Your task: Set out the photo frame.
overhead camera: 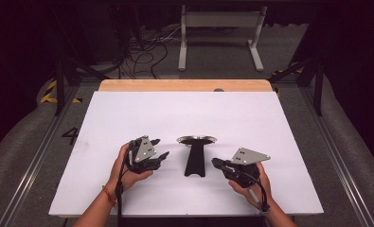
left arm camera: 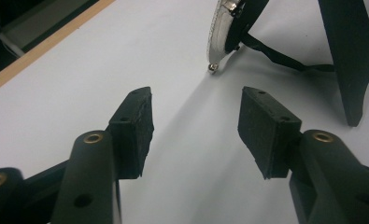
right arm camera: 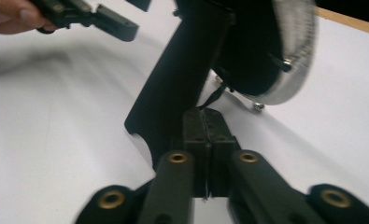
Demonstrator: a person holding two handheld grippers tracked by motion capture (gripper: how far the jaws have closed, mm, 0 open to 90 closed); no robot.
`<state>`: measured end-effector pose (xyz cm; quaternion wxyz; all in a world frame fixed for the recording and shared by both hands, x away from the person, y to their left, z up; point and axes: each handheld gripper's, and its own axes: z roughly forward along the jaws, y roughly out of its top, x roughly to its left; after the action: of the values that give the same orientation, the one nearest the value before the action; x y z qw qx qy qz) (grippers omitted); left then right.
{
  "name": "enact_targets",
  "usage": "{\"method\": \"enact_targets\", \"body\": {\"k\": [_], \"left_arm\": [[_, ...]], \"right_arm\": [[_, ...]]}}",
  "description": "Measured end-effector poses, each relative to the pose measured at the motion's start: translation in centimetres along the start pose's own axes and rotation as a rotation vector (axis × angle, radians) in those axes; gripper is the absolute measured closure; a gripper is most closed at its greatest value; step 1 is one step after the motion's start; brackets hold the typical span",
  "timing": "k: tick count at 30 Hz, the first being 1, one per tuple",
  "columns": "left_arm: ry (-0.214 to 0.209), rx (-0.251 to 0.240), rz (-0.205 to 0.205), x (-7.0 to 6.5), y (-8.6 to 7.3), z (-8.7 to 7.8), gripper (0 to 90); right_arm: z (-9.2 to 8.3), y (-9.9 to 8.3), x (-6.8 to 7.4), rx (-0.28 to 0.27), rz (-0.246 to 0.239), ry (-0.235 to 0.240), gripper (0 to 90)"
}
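On the white table (overhead camera: 128,113), left gripper (left arm camera: 196,119) jaws stand apart, empty; right gripper (right arm camera: 204,126) jaws pressed together beside the black stand (right arm camera: 182,84).

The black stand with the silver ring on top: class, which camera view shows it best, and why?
The high view: the stand shows whole, standing on the white table between the left gripper and right gripper. The left gripper view cuts it to part of the ring and one black strip; the right gripper view shows it close up and blurred.

- Desk (overhead camera: 128,123): smooth matt white sheet over a pale wooden board edge.
- Stand (overhead camera: 195,158): matt black handle, shiny knurled metal ring.
- Left gripper (left arm camera: 196,123): matt black plastic, rough rubbery pads (left arm camera: 261,128), brass-coloured rivets.
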<state>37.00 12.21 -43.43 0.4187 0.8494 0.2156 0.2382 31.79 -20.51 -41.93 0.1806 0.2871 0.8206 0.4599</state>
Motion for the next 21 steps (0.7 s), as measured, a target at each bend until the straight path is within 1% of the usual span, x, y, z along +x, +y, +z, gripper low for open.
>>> {"method": "enact_targets", "body": {"k": [2,3,4,5,6,7,9,10,11,12,13,15,16,17,18,19,20,21], "left_arm": [[-0.019,-0.007,-0.020,0.1,0.2,0.3,50.0],[-0.025,-0.009,-0.015,0.1,0.3,0.4,52.4],[-0.032,-0.017,-0.024,0.1,0.5,0.5,55.3],[-0.051,-0.036,-0.020,0.1,0.8,0.6,59.2],[-0.057,-0.050,-0.026,0.1,1.0,0.7,61.6],[-0.067,-0.052,-0.034,0.1,1.2,0.8,61.6],[-0.085,-0.060,-0.042,0.1,1.8,1.1,56.0],[-0.077,-0.060,-0.037,0.2,2.2,1.2,50.3],[-0.077,-0.060,-0.037,0.2,2.2,1.2,47.0],[-0.076,-0.068,-0.041,0.2,2.6,1.4,45.9],[-0.087,-0.071,-0.043,0.3,2.9,1.5,45.9],[-0.083,-0.072,-0.034,0.2,3.6,2.0,42.1],[-0.086,-0.072,-0.023,0.2,3.9,2.3,41.9],[-0.090,-0.078,-0.028,0.2,4.0,2.6,41.4],[-0.088,-0.073,-0.022,0.1,4.2,3.0,41.3],[-0.088,-0.062,-0.004,0.1,4.2,3.3,41.8],[-0.091,-0.055,0.008,0.0,4.3,3.6,43.4],[-0.096,-0.052,0.008,0.0,4.2,3.9,44.7]], "right_arm": [[0.3,0.1,0.4,-0.002,-0.015,0.003,90.0],[0.5,0.2,0.8,-0.003,-0.025,0.004,90.0],[0.8,0.3,1.2,-0.008,-0.029,0.010,90.0],[1.0,0.3,1.4,-0.011,-0.029,0.012,90.0],[1.2,0.3,1.6,-0.012,-0.029,0.015,90.0],[1.5,0.3,1.9,-0.010,-0.028,0.020,90.0],[2.0,0.3,2.6,-0.004,-0.041,0.026,90.0],[2.4,0.4,3.0,0.001,-0.049,0.031,90.0],[2.4,0.4,3.0,0.001,-0.049,0.031,90.0],[3.2,0.4,3.8,0.018,-0.062,0.036,90.0],[3.2,0.4,3.8,0.018,-0.062,0.036,90.0],[3.9,0.5,4.4,0.034,-0.071,0.028,90.0],[4.1,0.5,4.6,0.038,-0.072,0.027,90.0],[4.4,0.5,4.8,0.044,-0.072,0.028,90.0],[4.7,0.7,5.1,0.051,-0.080,0.025,90.0],[5.0,0.9,5.4,0.052,-0.095,0.012,90.0],[5.3,1.1,5.5,0.050,-0.097,0.005,90.0],[5.6,1.3,5.7,0.048,-0.099,-0.002,90.0]]}}
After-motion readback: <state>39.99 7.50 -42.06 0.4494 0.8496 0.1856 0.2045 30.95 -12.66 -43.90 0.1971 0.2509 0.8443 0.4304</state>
